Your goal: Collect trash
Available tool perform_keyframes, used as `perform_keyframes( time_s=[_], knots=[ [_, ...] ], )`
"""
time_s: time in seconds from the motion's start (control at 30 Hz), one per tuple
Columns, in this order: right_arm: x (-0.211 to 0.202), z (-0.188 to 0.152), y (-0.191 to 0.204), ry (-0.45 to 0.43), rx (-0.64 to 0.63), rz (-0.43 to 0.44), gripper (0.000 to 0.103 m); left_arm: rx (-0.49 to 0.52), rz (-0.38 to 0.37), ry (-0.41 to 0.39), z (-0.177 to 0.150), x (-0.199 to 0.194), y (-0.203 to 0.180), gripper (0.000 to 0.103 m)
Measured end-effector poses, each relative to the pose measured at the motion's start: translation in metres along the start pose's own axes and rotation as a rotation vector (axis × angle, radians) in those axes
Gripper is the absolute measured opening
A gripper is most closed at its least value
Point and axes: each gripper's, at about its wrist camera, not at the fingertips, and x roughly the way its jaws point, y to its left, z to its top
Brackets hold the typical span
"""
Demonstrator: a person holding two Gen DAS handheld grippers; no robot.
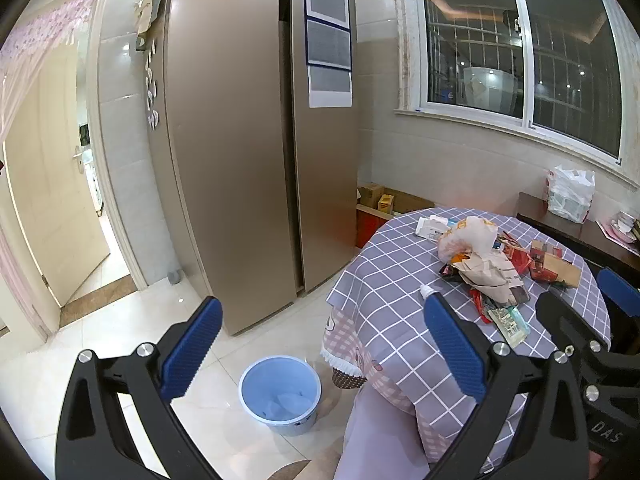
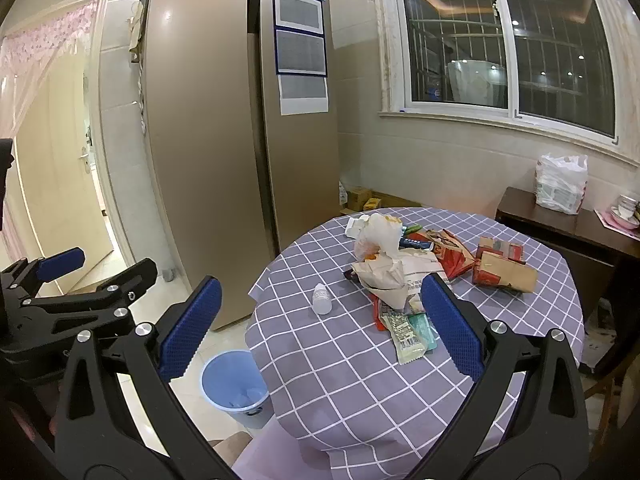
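Observation:
A pile of trash (image 2: 404, 268) lies on the round table with the purple checked cloth (image 2: 340, 368): a white plastic bag, crumpled paper, red wrappers, a torn cardboard box (image 2: 505, 270) and a green-white wrapper (image 2: 408, 336). A small white bottle (image 2: 321, 299) stands apart, left of the pile. The pile also shows in the left wrist view (image 1: 488, 268). A blue bin (image 1: 280, 394) stands on the floor left of the table, also in the right wrist view (image 2: 235, 382). My left gripper (image 1: 320, 348) is open and empty above the bin. My right gripper (image 2: 320, 328) is open and empty above the table.
A tall bronze fridge (image 1: 248, 140) stands behind the bin. A dark wooden sideboard (image 2: 560, 224) at the right carries a white plastic bag (image 2: 562, 184) and dishes. Cardboard boxes (image 1: 384, 200) sit between the fridge and the wall. An open door (image 1: 52, 208) is at the left.

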Motion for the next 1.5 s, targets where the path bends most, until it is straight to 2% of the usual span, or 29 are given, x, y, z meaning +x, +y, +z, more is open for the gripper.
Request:
perform_keyframes(
  time_s=[1.5],
  knots=[
    [0.0073, -0.0023, -0.0045, 0.035, 0.009, 0.021, 0.098, -0.002, 0.02, 0.013, 0.0022, 0.0013, 0.0005, 0.099]
  ],
)
